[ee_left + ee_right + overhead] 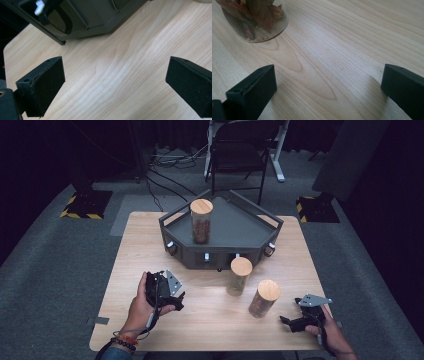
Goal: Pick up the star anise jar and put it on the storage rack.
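Note:
Three clear jars with wooden lids hold brown contents. One jar point(201, 220) stands on the dark grey angular tray point(245, 227) at the table's far middle. A second jar point(239, 276) stands just in front of the tray, and a third jar point(264, 298) to its right, its base point(254, 21) seen in the right gripper view. My left gripper point(172, 295) rests at the front left, open, its jaws wide over bare wood point(115, 72) near the tray's corner point(82, 22). My right gripper point(290, 320) sits at the front right, open, empty, beside the third jar.
The light wooden table point(150, 320) has free room along its front and left. Beyond it stand a black folding chair point(239, 155), cables on the grey floor, and yellow-black striped bases point(85, 202) at both sides.

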`<state>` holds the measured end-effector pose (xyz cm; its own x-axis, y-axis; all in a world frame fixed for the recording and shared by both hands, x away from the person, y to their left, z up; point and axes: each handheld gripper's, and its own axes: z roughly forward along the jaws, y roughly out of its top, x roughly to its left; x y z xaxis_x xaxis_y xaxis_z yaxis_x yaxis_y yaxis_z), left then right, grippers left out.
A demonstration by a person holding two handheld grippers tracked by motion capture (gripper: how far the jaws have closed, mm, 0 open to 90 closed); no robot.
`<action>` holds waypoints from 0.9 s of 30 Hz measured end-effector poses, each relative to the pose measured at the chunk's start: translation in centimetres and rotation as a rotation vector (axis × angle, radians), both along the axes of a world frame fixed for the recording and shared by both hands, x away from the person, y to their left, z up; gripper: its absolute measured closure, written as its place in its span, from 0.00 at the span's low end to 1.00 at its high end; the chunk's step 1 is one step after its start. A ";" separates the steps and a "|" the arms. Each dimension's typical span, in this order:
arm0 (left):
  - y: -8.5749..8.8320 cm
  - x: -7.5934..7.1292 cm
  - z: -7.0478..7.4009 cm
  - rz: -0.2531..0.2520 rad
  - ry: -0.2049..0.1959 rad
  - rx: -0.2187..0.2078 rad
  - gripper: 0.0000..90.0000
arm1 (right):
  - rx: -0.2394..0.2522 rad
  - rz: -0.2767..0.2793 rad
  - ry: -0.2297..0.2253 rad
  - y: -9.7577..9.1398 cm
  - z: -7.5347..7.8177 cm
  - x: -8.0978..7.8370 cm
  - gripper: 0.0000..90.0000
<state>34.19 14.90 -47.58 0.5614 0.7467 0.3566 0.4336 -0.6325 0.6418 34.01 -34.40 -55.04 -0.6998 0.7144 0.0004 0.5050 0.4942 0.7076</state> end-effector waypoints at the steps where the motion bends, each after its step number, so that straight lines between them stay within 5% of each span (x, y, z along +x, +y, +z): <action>1: 0.1 -0.1 -0.3 0.000 0.009 -0.002 0.03 | 0.000 0.000 0.000 0.0 0.0 0.0 0.00; 20: 2.7 -1.3 -4.7 0.062 0.098 0.001 0.03 | 0.000 0.000 0.000 0.0 0.0 0.0 0.00; 27: 3.6 -1.8 -5.4 0.084 0.109 -0.038 0.03 | 0.000 0.000 0.000 0.0 0.0 0.0 0.00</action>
